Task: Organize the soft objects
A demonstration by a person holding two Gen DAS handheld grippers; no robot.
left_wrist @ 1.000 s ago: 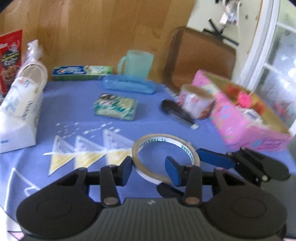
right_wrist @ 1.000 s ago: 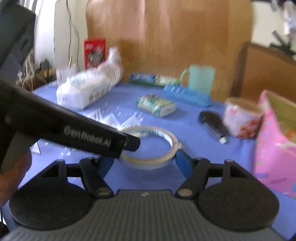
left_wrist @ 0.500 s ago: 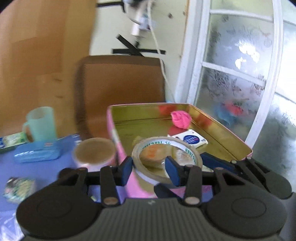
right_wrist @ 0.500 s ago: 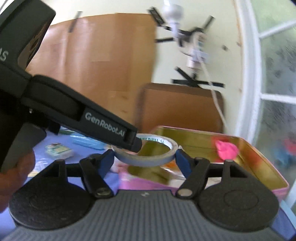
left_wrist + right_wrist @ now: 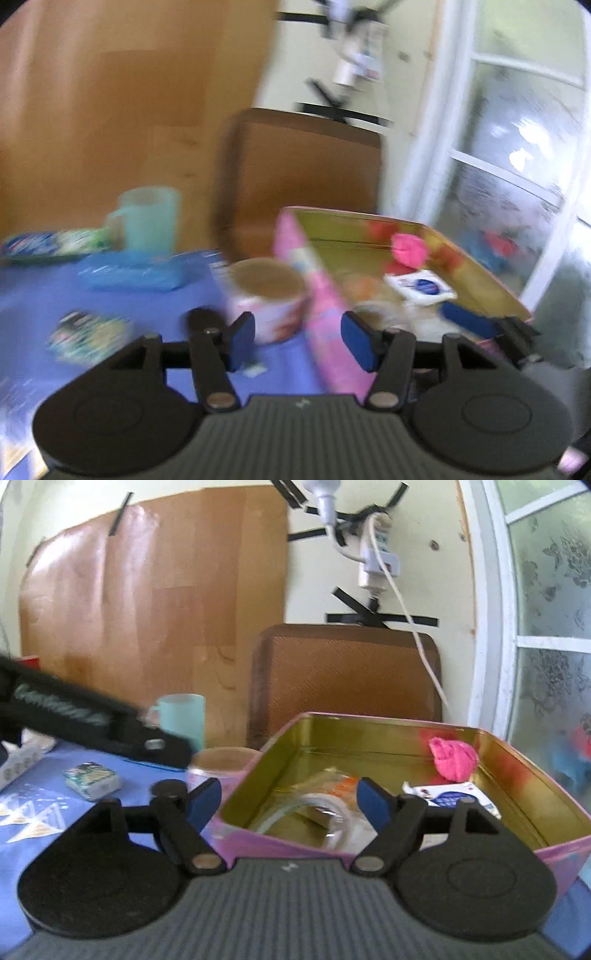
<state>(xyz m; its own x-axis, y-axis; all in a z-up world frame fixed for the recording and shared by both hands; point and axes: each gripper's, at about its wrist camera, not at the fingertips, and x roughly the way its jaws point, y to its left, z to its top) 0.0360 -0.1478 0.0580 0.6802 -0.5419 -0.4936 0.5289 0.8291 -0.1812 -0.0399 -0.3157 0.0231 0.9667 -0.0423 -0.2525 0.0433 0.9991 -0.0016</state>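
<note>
Both sets of jaws stand wide apart and hold nothing. The right gripper (image 5: 290, 799) hangs at the near edge of the pink tin box (image 5: 424, 725), whose gold inside is open to view. A roll of clear tape (image 5: 325, 806) lies on the floor of the box, toward its near left corner, tilted against other clutter that is too blurred to name. A crumpled pink cloth (image 5: 452, 758) sits against the far right wall of the box, and a white packet with a blue mark (image 5: 456, 794) lies just in front of it. The left gripper (image 5: 297, 341) is over the blue cloth of the bench (image 5: 110, 306), just left of the box's pink wall, and its own view is smeared by motion. In the right wrist view the left gripper's black body reaches in from the left edge, above the bench. Just outside the box, touching or nearly touching its left wall, stands a wide printed tape roll (image 5: 221, 764) with a brown core. Farther left on the bench lie a small green patterned packet (image 5: 92, 779), a black stapler (image 5: 166, 788), a blue plastic case (image 5: 133, 271) and a pale green mug (image 5: 183, 716). A brown chair back (image 5: 343, 672) stands behind the bench.
</note>
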